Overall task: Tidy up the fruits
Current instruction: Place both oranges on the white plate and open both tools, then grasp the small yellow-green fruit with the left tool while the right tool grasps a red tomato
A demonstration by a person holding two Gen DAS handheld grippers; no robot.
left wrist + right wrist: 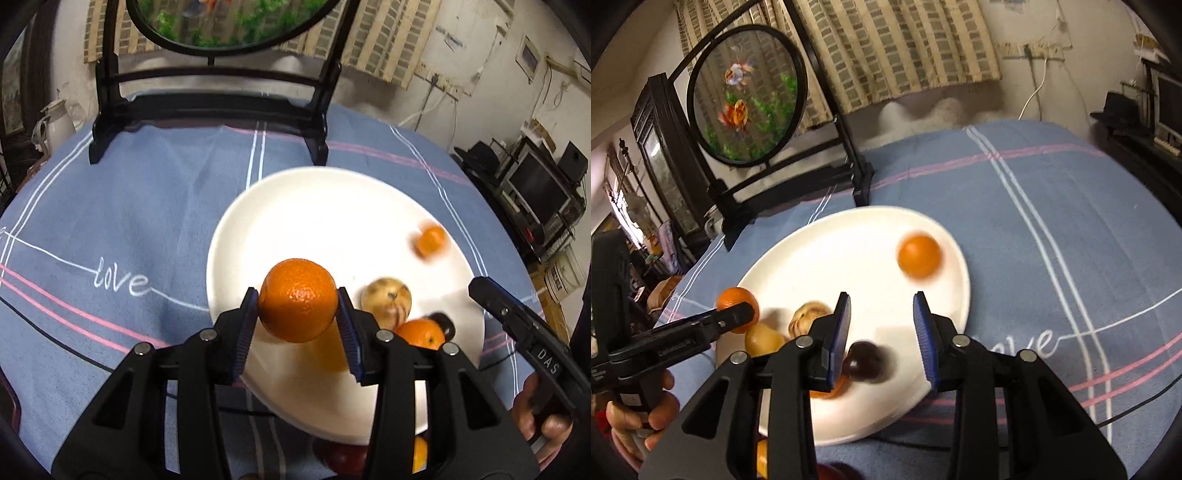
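Observation:
In the left wrist view my left gripper is shut on a large orange, held above the near left part of a white plate. On the plate lie a small blurred orange, a tan fruit, another orange and a dark plum. In the right wrist view my right gripper stands open over the plate. The plum lies below, between its pads and untouched. The blurred orange sits farther back. The left gripper with its orange shows at the left.
A black stand with a round goldfish screen stands at the table's far side. The blue tablecloth bears the word "love". A red fruit and an orange lie off the plate by its near rim. A white jug stands far left.

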